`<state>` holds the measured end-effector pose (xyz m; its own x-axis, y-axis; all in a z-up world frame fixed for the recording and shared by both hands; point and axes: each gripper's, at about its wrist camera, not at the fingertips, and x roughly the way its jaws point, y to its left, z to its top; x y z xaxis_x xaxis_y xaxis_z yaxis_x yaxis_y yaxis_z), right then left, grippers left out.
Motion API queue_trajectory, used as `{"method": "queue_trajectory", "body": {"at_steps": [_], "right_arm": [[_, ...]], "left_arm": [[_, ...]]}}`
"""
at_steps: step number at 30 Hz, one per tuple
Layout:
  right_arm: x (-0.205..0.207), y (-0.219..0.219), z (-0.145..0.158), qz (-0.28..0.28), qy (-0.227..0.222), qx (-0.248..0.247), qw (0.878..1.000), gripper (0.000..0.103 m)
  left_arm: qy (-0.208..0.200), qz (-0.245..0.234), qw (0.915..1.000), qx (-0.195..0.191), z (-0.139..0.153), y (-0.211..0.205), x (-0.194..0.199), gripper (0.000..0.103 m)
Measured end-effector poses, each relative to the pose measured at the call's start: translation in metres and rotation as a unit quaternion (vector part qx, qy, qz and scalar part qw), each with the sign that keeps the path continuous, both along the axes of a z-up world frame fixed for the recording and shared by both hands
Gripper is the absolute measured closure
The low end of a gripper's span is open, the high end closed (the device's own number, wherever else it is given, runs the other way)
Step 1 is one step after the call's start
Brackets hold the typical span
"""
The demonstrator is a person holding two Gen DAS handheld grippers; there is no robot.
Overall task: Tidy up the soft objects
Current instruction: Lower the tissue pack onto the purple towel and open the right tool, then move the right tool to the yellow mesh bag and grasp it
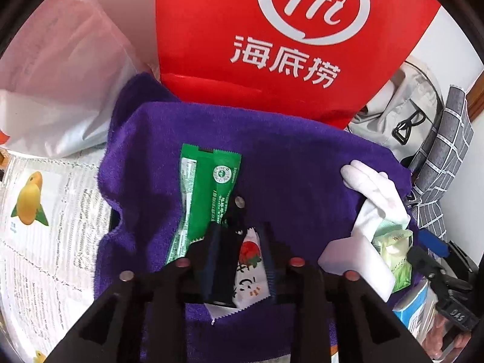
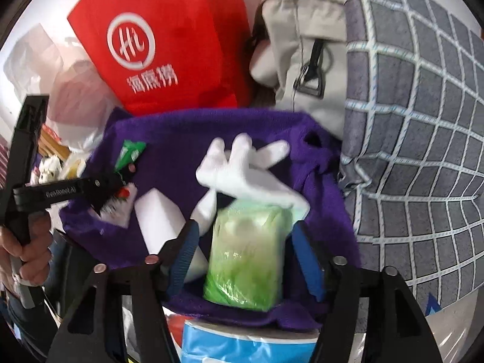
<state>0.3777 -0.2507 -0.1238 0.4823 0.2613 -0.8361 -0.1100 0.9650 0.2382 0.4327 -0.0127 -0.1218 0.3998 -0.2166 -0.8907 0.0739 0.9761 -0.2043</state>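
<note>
A purple towel (image 1: 302, 166) (image 2: 169, 139) lies spread with soft items on it. My left gripper (image 1: 240, 230) is open just above it, and a white strawberry snack packet (image 1: 251, 272) (image 2: 121, 202) lies loose between its fingers. A green packet (image 1: 208, 187) lies beside it on the left. My right gripper (image 2: 245, 227) is open around a green tissue pack (image 2: 248, 251) (image 1: 393, 251), with small gaps at both blue pads. A white glove (image 2: 242, 169) (image 1: 375, 187) rests against the pack's far end. A white foam block (image 2: 160, 211) (image 1: 348, 260) lies between the two grippers.
A red paper bag (image 1: 242, 30) stands right behind the towel, with a white plastic bag (image 1: 60, 75) to its left. A beige backpack (image 2: 302, 45) and grey checked cloth (image 2: 423, 151) crowd the right. Printed paper (image 1: 45, 227) covers the left; a blue-white pack (image 2: 242, 345) lies near.
</note>
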Motion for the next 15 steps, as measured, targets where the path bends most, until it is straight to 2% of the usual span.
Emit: {"method": "queue_trajectory", "body": {"at_steps": [5,9,10,11,13,15], "right_arm": [[-0.007,-0.006,0.014,-0.007,-0.020,0.013,1.000,0.037],[-0.016,-0.008,0.030,-0.015,-0.052,0.019,0.998,0.037],[-0.018,-0.007,0.035,-0.016,-0.059,0.017,0.998,0.037],[-0.021,-0.005,0.041,-0.019,-0.069,0.012,0.997,0.037],[-0.029,-0.001,0.052,-0.020,-0.086,0.001,0.996,0.037],[-0.042,0.001,0.062,-0.020,-0.109,-0.003,0.994,0.037]], "left_arm": [[-0.013,0.005,0.9998,0.010,0.014,0.003,-0.006,0.075],[-0.058,0.014,0.9980,0.022,0.039,0.011,-0.023,0.074],[-0.070,0.012,0.9971,0.026,0.046,0.010,-0.028,0.072],[-0.079,0.012,0.9964,0.029,0.051,0.011,-0.034,0.066],[-0.093,0.037,0.9949,0.013,0.059,0.020,-0.047,0.060],[-0.081,0.048,0.9956,0.004,0.062,0.029,-0.058,0.060]]}}
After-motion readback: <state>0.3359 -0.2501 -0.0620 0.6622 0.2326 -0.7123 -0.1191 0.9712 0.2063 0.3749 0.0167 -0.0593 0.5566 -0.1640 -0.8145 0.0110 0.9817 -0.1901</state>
